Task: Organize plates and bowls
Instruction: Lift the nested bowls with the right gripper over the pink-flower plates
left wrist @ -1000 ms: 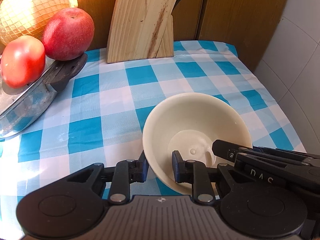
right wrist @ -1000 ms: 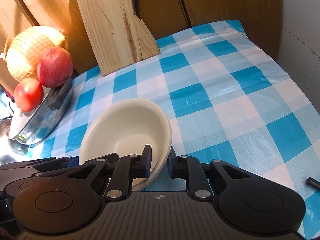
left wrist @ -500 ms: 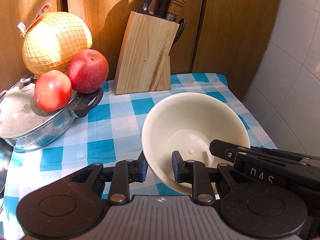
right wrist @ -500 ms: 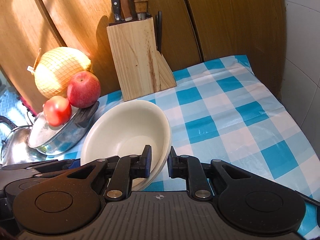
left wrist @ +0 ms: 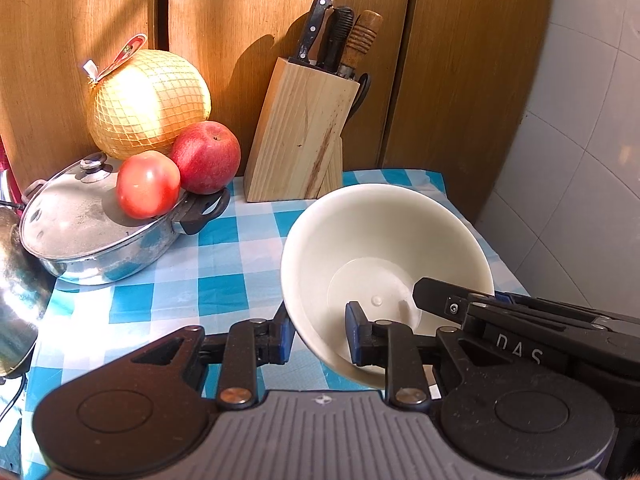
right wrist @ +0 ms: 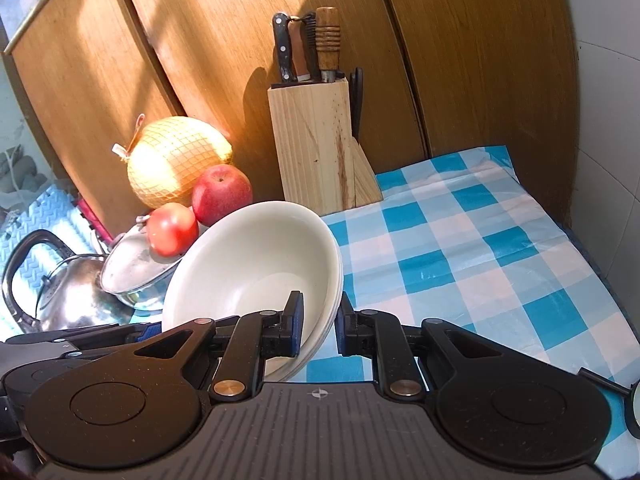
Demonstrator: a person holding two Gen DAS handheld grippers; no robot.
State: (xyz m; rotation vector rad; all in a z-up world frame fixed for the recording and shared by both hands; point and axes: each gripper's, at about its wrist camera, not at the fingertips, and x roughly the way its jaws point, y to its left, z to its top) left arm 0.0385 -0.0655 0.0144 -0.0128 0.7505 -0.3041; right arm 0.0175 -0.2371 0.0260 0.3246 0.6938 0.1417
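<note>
- The left tongs [left wrist: 318, 336], at the lower centre of the left wrist view, are clamped on the near rim of the cream round ceramic bowl [left wrist: 384, 248], one pad outside, one inside.
- The right tongs [right wrist: 318, 326], low in the right wrist view, are closed on the opposite rim; stacked rims show there.
- The bowl is tilted, in front of the blue-and-white checked cloth on the worktop [right wrist: 472, 248].
- At the upper centre stands a pale wooden knife block [left wrist: 300, 136]; at the left, a steel lidded pan [left wrist: 92, 232] carries a red tomato [left wrist: 148, 184].

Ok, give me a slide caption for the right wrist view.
Both hand-held grippers clamp opposite rims of stacked cream bowls above a blue checked tablecloth, knife block behind.
</note>
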